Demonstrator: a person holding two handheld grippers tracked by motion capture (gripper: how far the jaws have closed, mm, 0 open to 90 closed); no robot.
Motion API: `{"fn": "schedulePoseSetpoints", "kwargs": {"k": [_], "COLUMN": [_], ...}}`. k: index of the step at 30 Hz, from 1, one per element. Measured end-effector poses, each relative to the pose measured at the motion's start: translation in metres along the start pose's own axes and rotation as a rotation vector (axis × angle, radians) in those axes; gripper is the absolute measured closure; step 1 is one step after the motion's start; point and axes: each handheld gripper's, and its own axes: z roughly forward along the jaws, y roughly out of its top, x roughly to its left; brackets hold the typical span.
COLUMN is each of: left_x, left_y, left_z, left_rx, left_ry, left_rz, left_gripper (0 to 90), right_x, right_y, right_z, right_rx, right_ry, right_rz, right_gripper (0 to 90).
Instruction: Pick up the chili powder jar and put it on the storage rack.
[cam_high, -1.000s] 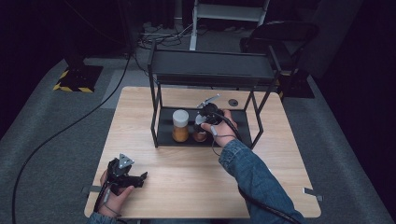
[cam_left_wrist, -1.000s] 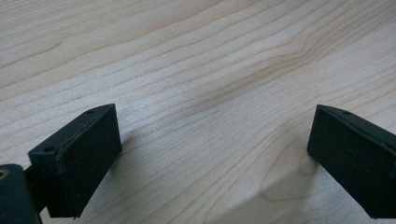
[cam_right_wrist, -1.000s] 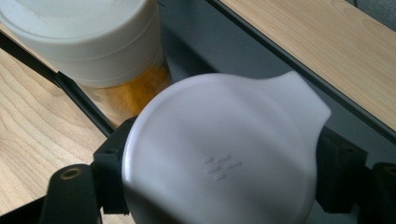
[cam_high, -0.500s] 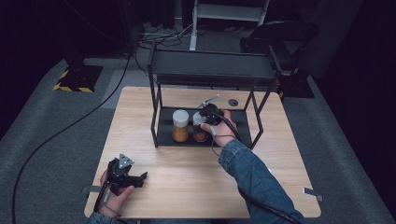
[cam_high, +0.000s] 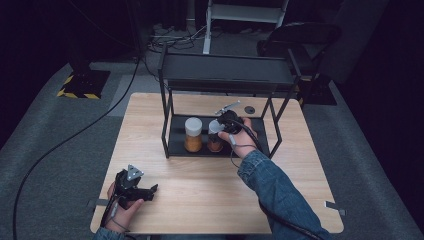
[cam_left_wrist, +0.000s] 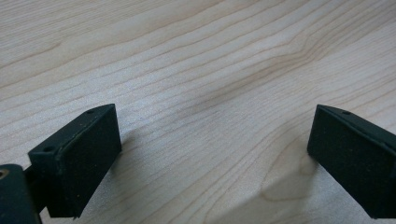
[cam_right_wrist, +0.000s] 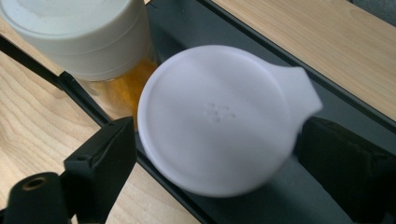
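Observation:
A small jar with a white tabbed lid (cam_right_wrist: 219, 116) stands on the lower shelf of a black two-tier rack (cam_high: 250, 146), next to a taller jar (cam_high: 193, 134) with a cream lid and orange contents (cam_right_wrist: 79, 32). My right gripper (cam_high: 220, 127) hangs over the small jar (cam_high: 215, 137). Its jaws have just been opening and now stand on either side of the lid without pressing on it. My left gripper (cam_high: 151, 190) rests open at the front left of the wooden table (cam_high: 200, 200), with bare wood between its pads (cam_left_wrist: 79, 149).
The rack's top shelf (cam_high: 227, 75) overhangs the jars and the right hand. A small black round thing (cam_high: 249, 109) lies on the table behind the rack. A cable (cam_high: 75, 140) runs over the floor at the left.

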Motion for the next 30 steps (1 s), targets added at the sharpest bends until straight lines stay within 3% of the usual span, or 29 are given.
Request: {"fn": "schedulePoseSetpoints", "kwargs": {"k": [16,30], "left_x": [0.000,0.000], "left_y": [0.000,0.000], "left_z": [0.000,0.000], "left_rx": [0.001,0.001], "left_ry": [0.001,0.001], "left_rz": [0.000,0.000], "left_gripper": [2.4,2.3], "right_x": [-0.004,-0.008], "right_y": [-0.010,-0.028], "right_z": [-0.054,-0.086], "right_rx": [-0.055,-0.084], "right_ry": [-0.022,-0.034], "right_rz": [-0.006,0.000], "right_gripper": [11.0,10.5]}}
